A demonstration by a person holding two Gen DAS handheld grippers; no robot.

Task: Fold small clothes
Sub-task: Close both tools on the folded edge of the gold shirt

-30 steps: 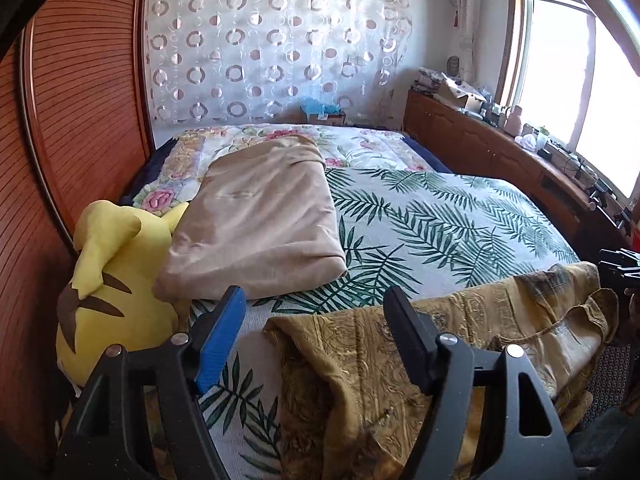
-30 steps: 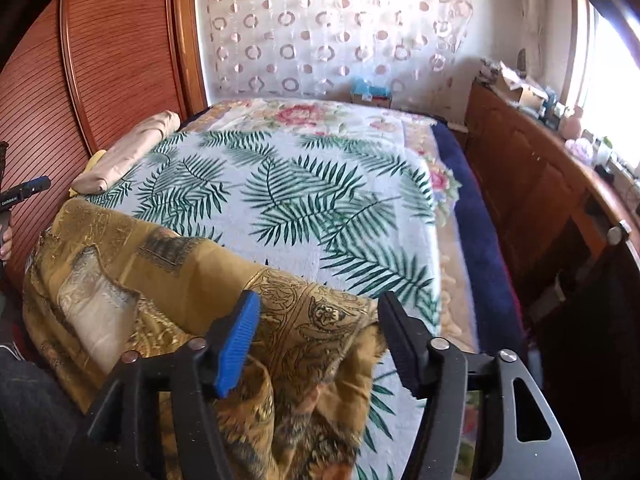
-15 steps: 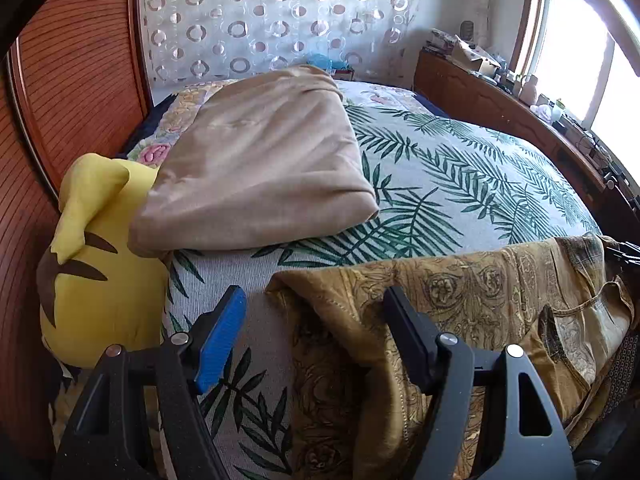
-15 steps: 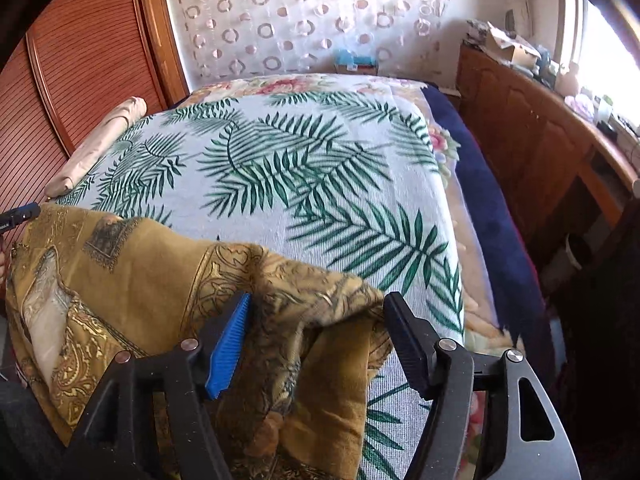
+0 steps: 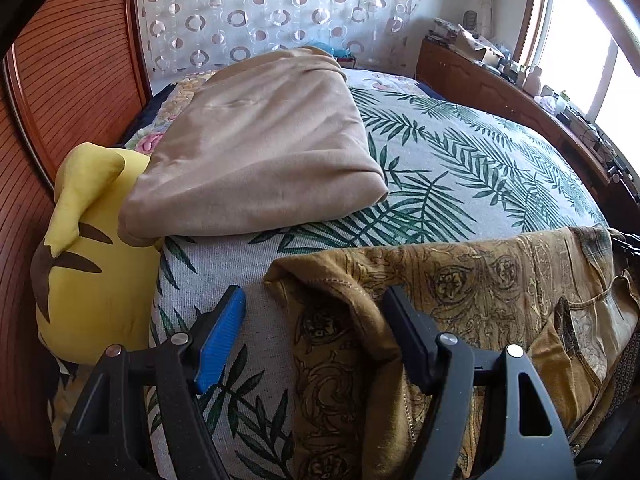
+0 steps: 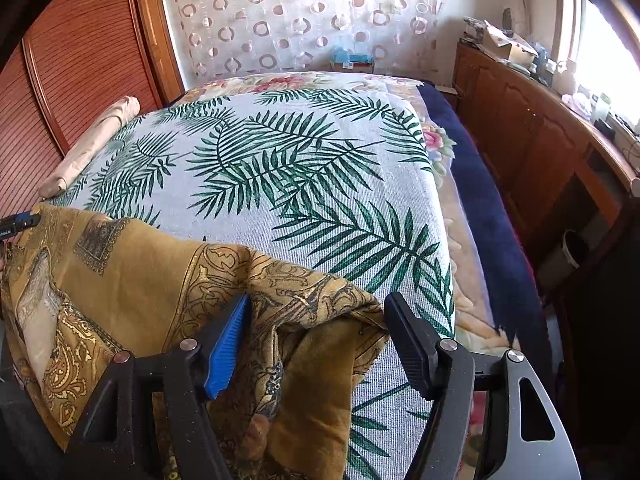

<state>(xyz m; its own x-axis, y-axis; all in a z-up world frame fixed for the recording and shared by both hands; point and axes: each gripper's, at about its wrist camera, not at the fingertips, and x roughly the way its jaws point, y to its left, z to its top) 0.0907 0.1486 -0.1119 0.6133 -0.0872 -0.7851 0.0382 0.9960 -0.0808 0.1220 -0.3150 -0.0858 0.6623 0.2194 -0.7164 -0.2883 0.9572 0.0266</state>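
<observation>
A mustard-gold patterned garment (image 5: 480, 292) lies draped over the near edge of the bed, and it also shows in the right wrist view (image 6: 132, 276). My left gripper (image 5: 316, 320) is open, its jaws astride the garment's left corner. My right gripper (image 6: 316, 320) is open, its jaws astride the garment's bunched right corner. The cloth sits between the pads of both grippers without being pinched. The left gripper's tip shows at the left edge of the right wrist view (image 6: 18, 222).
The bed has a palm-leaf cover (image 6: 304, 176). A folded beige blanket (image 5: 260, 140) and a yellow plush toy (image 5: 88, 260) lie at the bed's left side. A wooden wardrobe (image 5: 60, 80) stands left, a wooden cabinet (image 6: 540, 136) right.
Both grippers have moved forward and lower toward the bed; the garment's corners now sit deeper between the open jaws. The jaws have stayed open.
</observation>
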